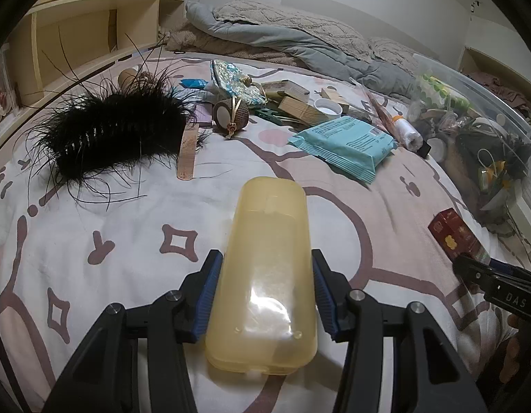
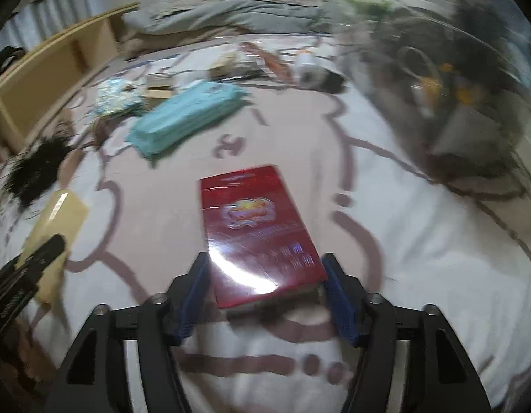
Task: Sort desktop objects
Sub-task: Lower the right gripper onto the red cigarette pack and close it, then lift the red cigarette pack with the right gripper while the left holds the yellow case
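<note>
Spread over a bed, a white cover [image 1: 93,213] with mauve shapes is serving as the work surface, with a rumpled grey blanket [image 1: 299,44] lying at the far end and a wooden shelf [image 1: 79,31] standing to the left. The left gripper [image 1: 265,296] is clamping a long yellow plastic case [image 1: 268,268], its blue pads pressing both sides. The right gripper [image 2: 265,292] is standing apart around a red box [image 2: 258,237] lying flat on the cover; a gap is showing on the left side, while the right pad is sitting just beside the box edge. A black feather piece [image 1: 117,137] and a teal packet [image 1: 344,141] are lying farther off, and a clear bin [image 1: 478,127] of odds and ends is sitting at the right.
</note>
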Available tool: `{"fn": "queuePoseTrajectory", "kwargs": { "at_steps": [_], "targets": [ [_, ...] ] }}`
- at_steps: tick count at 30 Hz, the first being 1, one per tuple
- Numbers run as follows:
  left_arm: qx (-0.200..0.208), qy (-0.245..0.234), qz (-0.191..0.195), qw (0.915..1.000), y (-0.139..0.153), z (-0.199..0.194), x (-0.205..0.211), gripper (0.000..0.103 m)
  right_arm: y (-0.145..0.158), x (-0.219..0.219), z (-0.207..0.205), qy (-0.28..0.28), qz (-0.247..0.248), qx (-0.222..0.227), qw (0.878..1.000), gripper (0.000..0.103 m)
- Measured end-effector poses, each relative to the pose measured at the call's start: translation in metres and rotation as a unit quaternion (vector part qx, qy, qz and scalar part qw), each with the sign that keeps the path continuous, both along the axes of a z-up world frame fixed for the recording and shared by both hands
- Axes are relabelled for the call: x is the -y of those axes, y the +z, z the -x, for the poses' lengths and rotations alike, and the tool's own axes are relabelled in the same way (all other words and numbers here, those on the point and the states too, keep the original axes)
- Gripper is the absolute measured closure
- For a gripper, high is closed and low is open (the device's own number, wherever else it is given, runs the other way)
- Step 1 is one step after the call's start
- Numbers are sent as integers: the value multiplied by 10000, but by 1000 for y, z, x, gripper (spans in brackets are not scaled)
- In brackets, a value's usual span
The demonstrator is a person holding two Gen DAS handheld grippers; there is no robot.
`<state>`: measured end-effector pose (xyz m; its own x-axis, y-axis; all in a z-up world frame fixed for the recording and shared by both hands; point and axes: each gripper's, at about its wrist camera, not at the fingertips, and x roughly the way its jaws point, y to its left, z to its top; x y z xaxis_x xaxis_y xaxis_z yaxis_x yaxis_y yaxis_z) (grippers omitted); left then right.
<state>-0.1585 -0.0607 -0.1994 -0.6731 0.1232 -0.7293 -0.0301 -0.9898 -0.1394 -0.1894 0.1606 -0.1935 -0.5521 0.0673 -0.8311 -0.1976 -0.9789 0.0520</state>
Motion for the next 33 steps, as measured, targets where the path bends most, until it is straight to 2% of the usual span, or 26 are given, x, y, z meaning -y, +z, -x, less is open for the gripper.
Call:
{"fn": "queuePoseTrajectory", "kwargs": {
  "at_steps": [1, 9, 13, 17, 20, 22, 25, 29, 33],
  "targets": [
    [-1, 0, -2, 10000, 0, 0, 0, 53, 1, -3, -1, -90, -63, -18, 9999, 16],
    [30, -3, -38, 10000, -1, 0, 0, 53, 0, -33, -10, -828, -126, 137, 9964, 16],
    [35, 8, -80, 10000, -1, 1, 1, 53, 0, -53, -9, -1191, 243, 58, 9926, 16],
    [49, 41, -151, 9999, -1, 3, 3, 53, 7, -36, -9, -630, 668, -291, 9953, 16],
    [41, 98, -194, 9998, -2, 8, 0, 52, 9, -11, 3, -300, 361, -374, 9982, 16],
    [29, 123, -217, 9997, -2, 11, -2, 48, 8, -6, 11, -459, 146, -412, 9980, 16],
    [15, 102, -170, 9998, -3, 13, -7, 42, 4, -10, 23, -723, 406, -410, 9957, 14],
    [-12, 99, 104, 9999, -4, 15, -14, 39, -1, -7, 33, -842, 320, -383, 9952, 12],
    [47, 160, 157, 9997, -8, 21, -15, 39, -3, 0, 41, -949, 100, -390, 9947, 11]
  ]
}}
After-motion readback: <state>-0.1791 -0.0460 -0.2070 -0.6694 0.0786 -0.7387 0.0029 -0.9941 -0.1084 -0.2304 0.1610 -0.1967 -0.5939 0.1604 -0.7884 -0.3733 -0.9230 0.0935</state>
